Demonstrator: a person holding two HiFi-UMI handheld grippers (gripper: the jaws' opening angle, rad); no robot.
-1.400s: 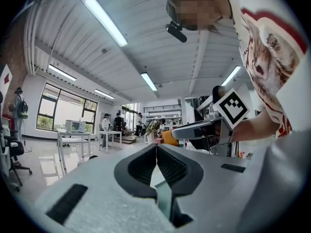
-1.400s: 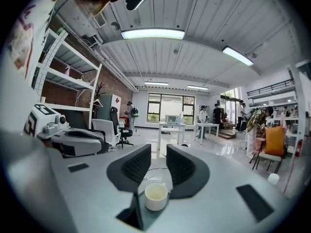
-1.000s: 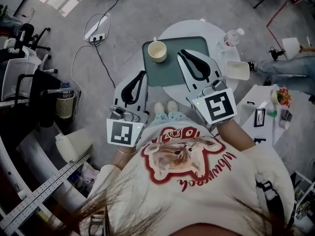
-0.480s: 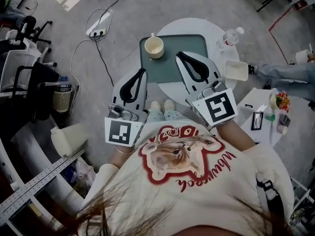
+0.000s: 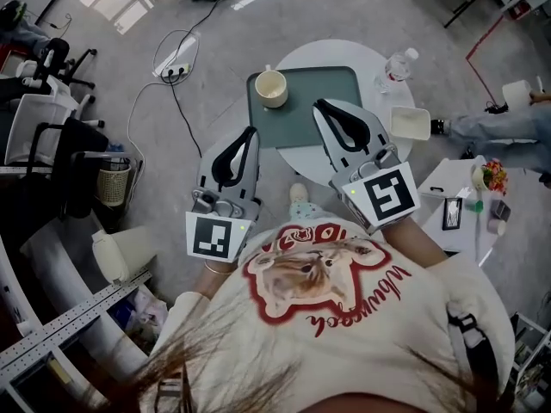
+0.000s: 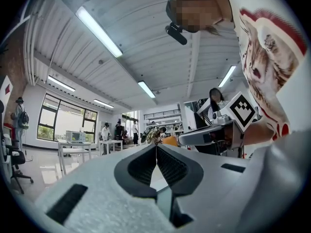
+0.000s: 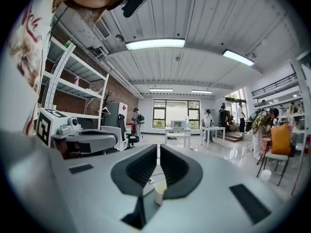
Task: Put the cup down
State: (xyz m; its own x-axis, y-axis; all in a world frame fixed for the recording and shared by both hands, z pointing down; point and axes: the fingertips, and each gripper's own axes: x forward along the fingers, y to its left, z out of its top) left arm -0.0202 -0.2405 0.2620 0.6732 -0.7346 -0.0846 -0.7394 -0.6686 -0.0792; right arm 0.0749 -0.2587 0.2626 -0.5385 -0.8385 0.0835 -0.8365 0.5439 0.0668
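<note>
Grey plastic fills the near part of my view: both tools are held level in front of the person's chest. My left gripper [image 5: 251, 132] has its jaws pressed together with nothing between them, and it sits at the near left of the table. My right gripper [image 5: 320, 104] is also closed and empty, with its tip over the near part of the green tray [image 5: 331, 80].

Past both tips, the cup [image 5: 272, 88] stands upright in the far left corner of that tray, handle on the far side, well apart from either tool. The tray lies on a round white table [image 5: 372, 56]. A water bottle [image 5: 393, 69] and a white box [image 5: 411, 123] sit along its right edge.

As I read it, the cup is already set down, so what's left is leaving it undisturbed. I'd draw both tools straight back and keep them level. I wouldn't swing the right one leftward across the tray. The jaws should stay closed so nothing catches the handle. Before calling it done, I'd check that the cup sits flat inside the tray's rim, since it stands close to that corner.
</note>
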